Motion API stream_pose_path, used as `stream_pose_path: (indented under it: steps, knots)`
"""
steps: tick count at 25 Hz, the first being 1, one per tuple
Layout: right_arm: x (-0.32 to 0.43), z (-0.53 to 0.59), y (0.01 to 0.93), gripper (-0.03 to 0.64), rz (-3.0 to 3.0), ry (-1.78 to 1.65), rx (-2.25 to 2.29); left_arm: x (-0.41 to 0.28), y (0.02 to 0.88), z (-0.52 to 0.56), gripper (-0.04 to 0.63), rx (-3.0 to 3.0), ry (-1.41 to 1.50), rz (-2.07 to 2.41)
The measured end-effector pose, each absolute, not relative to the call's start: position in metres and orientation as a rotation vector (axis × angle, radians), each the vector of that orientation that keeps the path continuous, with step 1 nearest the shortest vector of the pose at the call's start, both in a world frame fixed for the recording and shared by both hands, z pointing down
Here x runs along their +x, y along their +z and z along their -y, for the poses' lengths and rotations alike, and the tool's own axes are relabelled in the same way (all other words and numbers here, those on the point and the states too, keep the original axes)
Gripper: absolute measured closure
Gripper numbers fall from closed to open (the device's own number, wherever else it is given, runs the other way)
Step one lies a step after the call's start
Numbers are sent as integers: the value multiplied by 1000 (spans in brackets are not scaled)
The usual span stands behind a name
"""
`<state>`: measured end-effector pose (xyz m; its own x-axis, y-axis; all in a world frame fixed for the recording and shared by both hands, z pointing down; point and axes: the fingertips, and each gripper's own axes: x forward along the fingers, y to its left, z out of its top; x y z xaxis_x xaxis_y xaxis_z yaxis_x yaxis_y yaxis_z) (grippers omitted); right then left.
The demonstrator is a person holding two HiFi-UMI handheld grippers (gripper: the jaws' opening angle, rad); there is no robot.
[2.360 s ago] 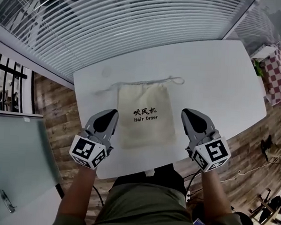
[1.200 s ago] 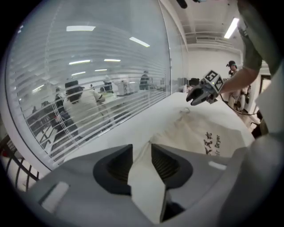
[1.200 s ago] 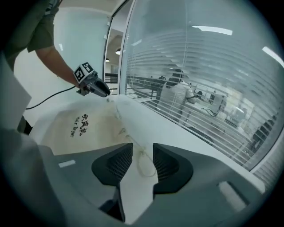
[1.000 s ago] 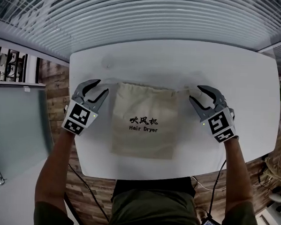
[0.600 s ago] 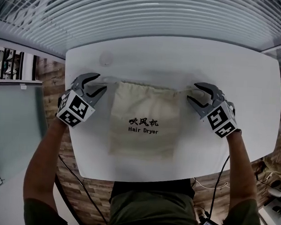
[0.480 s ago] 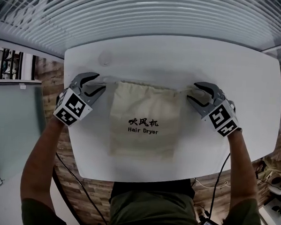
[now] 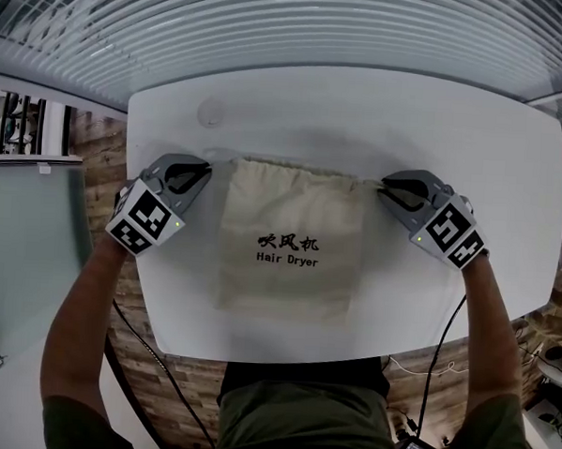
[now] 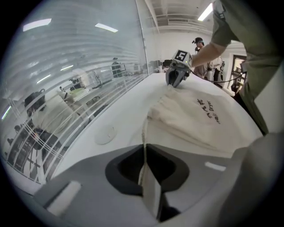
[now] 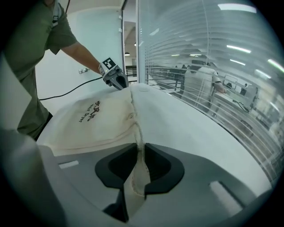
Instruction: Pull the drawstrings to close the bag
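A cream cloth bag (image 7: pixel 294 238) printed "Hair Dryer" lies flat on the white table (image 7: pixel 362 120), mouth toward the far side. My left gripper (image 7: pixel 195 173) sits at the bag's top left corner. Its jaws are closing and pinch the left drawstring (image 8: pixel 144 133), which runs taut from the left gripper (image 8: pixel 144 150) to the bag (image 8: pixel 195 115). My right gripper (image 7: pixel 389 189) is at the top right corner. Its jaws are closing too, and the right gripper (image 9: pixel 139 150) clamps the right drawstring (image 9: pixel 136 128) leading from the bag (image 9: pixel 97 117).
A small round disc (image 7: pixel 210 115) is set in the table top behind the left gripper. A glass wall with slatted blinds (image 7: pixel 292 22) runs along the far edge. Wooden floor (image 7: pixel 101 153) shows past the left table edge. The person's body stands at the near edge.
Both grippers stood open-jawed beside the bag's top corners half a second ago. Now each pair of jaws has closed onto its drawstring end. The bag has not shifted.
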<state>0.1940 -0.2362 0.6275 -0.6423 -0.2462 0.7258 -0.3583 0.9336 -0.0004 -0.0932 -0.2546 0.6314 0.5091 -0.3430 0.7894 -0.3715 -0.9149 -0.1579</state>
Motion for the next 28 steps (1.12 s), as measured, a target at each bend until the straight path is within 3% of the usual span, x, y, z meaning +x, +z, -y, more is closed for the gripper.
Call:
stream_pose_path:
  steps: [5, 15, 28]
  knots:
    - [192, 235, 628, 561, 2268, 153, 441, -94, 632, 254, 574, 2692, 1429, 636]
    - [201, 231, 610, 563, 2112, -214, 497, -112, 628, 247, 578, 2774, 1931, 618]
    - [188, 196, 500, 568, 1955, -621, 562, -139, 511, 211, 580, 2878, 2247, 866]
